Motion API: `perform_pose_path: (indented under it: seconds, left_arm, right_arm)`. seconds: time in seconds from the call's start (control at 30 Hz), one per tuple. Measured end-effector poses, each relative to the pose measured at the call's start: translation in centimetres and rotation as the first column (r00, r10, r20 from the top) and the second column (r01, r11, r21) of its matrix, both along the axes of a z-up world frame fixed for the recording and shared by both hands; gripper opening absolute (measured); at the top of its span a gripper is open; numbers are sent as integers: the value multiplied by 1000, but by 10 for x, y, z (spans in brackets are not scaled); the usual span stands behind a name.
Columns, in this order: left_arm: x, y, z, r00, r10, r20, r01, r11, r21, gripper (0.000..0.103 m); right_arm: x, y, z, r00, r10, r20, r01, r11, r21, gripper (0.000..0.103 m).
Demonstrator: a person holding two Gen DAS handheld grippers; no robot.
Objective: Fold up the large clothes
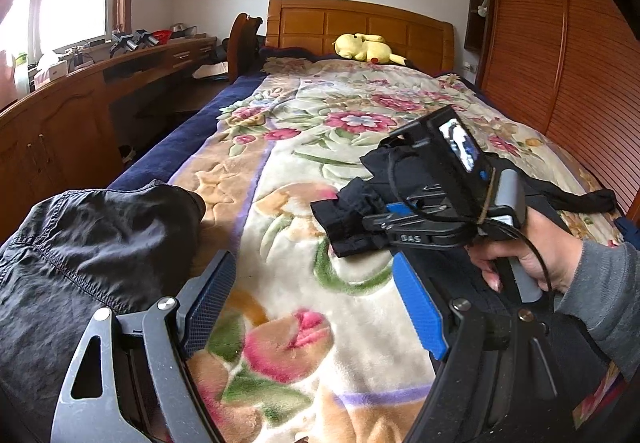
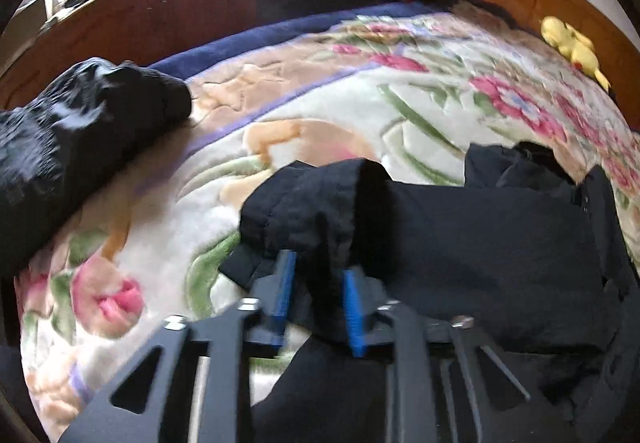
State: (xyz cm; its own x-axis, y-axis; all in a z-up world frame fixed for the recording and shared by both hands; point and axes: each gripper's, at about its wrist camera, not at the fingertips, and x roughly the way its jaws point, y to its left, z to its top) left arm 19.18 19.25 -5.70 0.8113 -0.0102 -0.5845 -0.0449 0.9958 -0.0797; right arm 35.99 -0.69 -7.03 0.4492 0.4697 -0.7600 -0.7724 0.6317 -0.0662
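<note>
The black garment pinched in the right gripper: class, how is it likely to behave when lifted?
The black garment bunches between the right gripper pads, so probably floppy. Its free end droops, likely trailing. Seemingly light: one pinch holds it.

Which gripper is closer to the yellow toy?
Right. The right gripper sits farther up the bed, clamping black cloth; the left gripper is open, nearer the foot. The toy lies by the headboard.
</note>
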Motion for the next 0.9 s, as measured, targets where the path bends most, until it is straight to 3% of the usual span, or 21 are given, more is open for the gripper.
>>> perform_pose_path:
  seconds: [0.17, 0.33, 0.53, 0.67, 0.9]
  left_arm:
    - [3, -10, 3, 1000, -20, 7, 20, 1000, -10, 81]
    - [10, -30, 3, 999, -46, 5, 46, 999, -8, 81]
    - [20, -65, 2, 995, -102, -1, 102, 995, 10, 81]
    - [28, -90, 1, 990, -142, -8, 142, 990, 21, 81]
    - [35, -132, 5, 976, -220, -4, 220, 975, 25, 81]
  right_arm:
    - [-19, -31, 35, 997, -19, 79, 12, 996, 90, 10]
    - [-46, -104, 76, 983, -106, 150, 66, 967, 246, 10]
    - [-67, -185, 94, 954, -229, 194, 165, 940, 299, 10]
    - [-76, -236, 97, 930, -318, 185, 245, 911, 333, 10]
    - [-114, -304, 80, 906, -417, 76, 369, 864, 342, 10]
